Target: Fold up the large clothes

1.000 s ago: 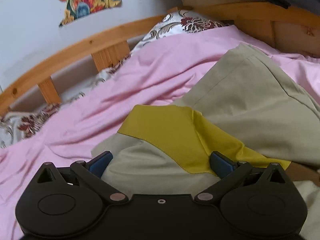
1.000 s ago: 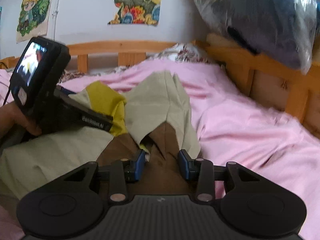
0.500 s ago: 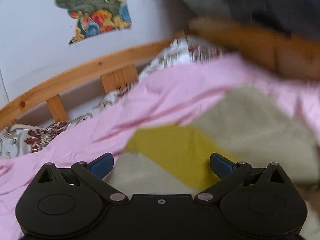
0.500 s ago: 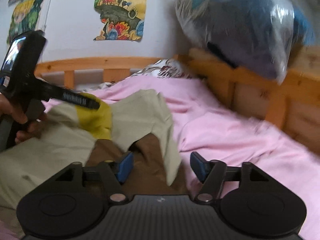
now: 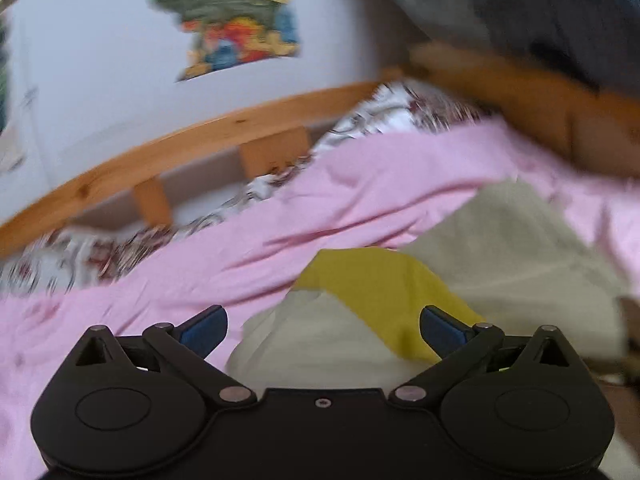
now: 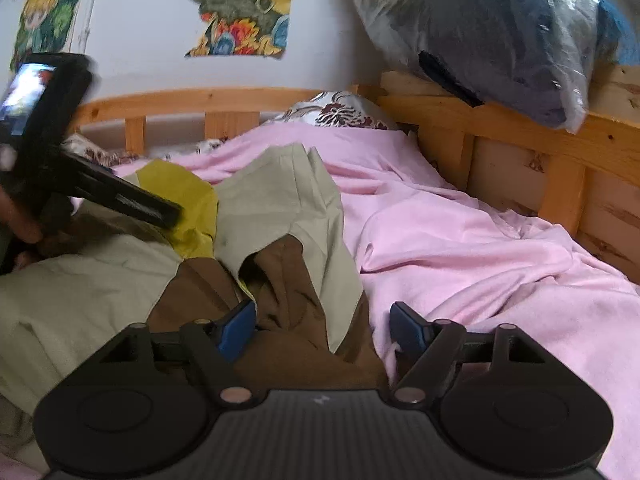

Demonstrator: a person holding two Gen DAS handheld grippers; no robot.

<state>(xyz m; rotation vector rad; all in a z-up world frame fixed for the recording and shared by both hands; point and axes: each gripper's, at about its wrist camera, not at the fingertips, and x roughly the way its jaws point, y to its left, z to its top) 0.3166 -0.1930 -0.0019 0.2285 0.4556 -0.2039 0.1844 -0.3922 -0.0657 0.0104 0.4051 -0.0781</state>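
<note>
At the far left of the right wrist view, a hand (image 6: pixel 22 220) holds the left hand-held gripper (image 6: pixel 132 204), seen side-on as a black bar over the garment; the device carries a small lit screen (image 6: pixel 24 92). In its own blurred view the left hand-held gripper (image 5: pixel 322 328) has its blue pads (image 5: pixel 204 328) standing wide apart, with nothing pressed between them, above the cloth.

The garment (image 6: pixel 276 204) lies crumpled on the pink sheet (image 6: pixel 460 240) of the bed, toward the left and middle. It is mostly pale beige, with a yellow panel (image 6: pixel 188 200) near the left gripper and a brown panel (image 6: pixel 288 304) bunched toward the camera. From the left wrist view the garment (image 5: pixel 512 256) shows its yellow panel (image 5: pixel 380 284) between beige parts.

The right hand-held gripper (image 6: pixel 322 330) is opening; the brown and beige folds lie between its pads, and the right pad (image 6: pixel 406 328) stands clear of the cloth over the sheet.

Behind runs the wooden bed frame (image 6: pixel 500 120), with a patterned pillow (image 6: pixel 340 112) at the corner. A plastic-wrapped dark bundle (image 6: pixel 500 32) rests on the frame at right. Colourful posters (image 6: pixel 240 8) hang on the wall.
</note>
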